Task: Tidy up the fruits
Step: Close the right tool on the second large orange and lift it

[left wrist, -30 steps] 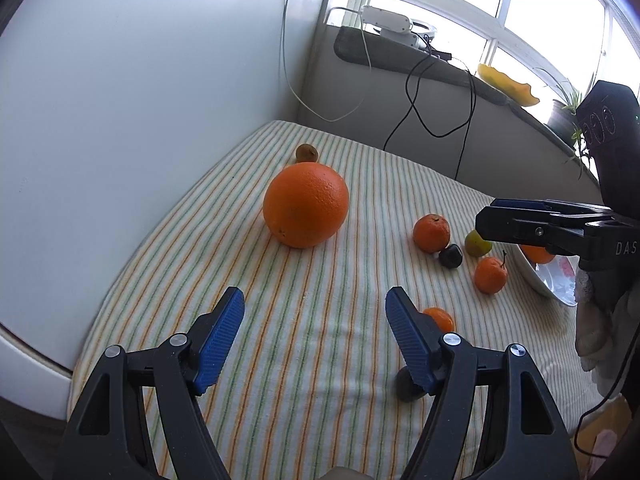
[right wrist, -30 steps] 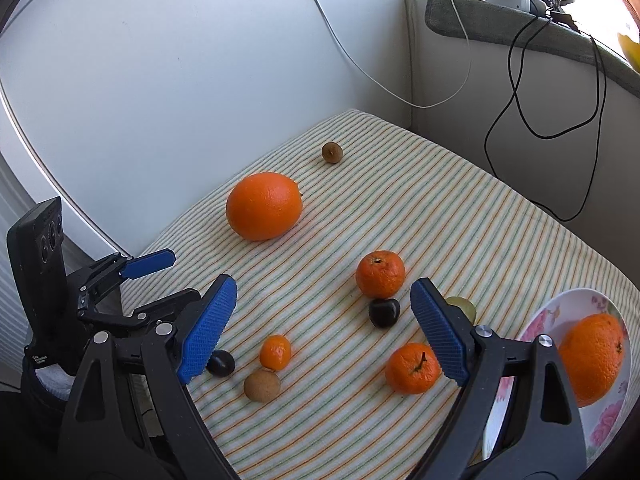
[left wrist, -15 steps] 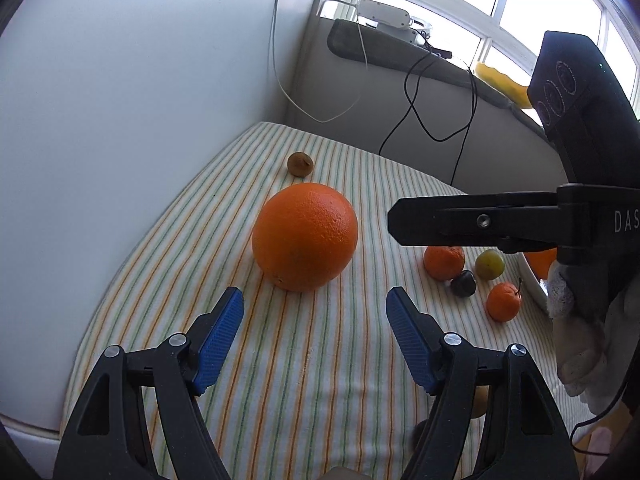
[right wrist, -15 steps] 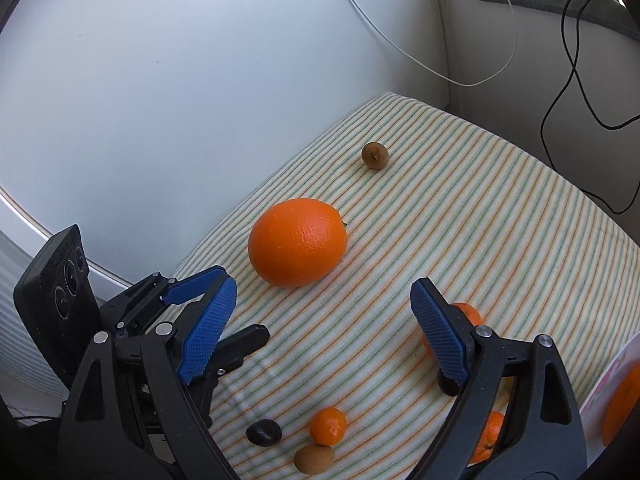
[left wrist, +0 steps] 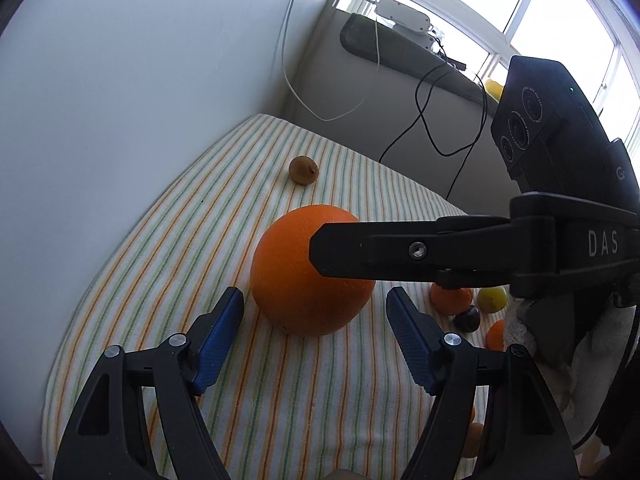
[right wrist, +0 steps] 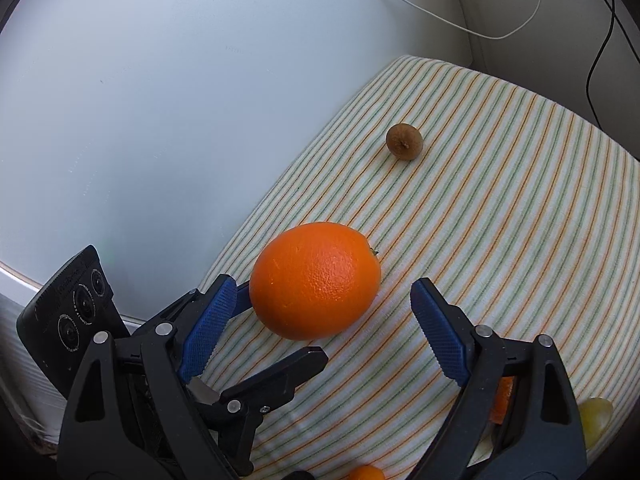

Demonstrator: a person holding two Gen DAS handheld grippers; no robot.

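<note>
Both grippers are converging on the big orange, which sits on the striped cloth in the lower middle of the right wrist frame and dead centre in the left wrist frame. The right gripper has its blue pads spread wide, one on each side of the fruit and neither pressing on it: open, nothing held. The left gripper is open too, its pads framing the near side of the orange from below in its own view, with cloth showing between pads and peel. In the left wrist view the black arm of the right gripper cuts across from the right edge and covers part of the fruit. So this reads as the approach to a pick, with the grasp not yet made. A small brown fruit lies well apart, towards the upper right of the right wrist frame; several smaller fruits cluster at the lower right of the left view. The next move, I'd judge, is for one gripper to lower around the orange's widest part and close squarely, since round fruit on soft cloth may roll away from an off-centre pinch. Two tools this close also risk knocking each other.
</note>
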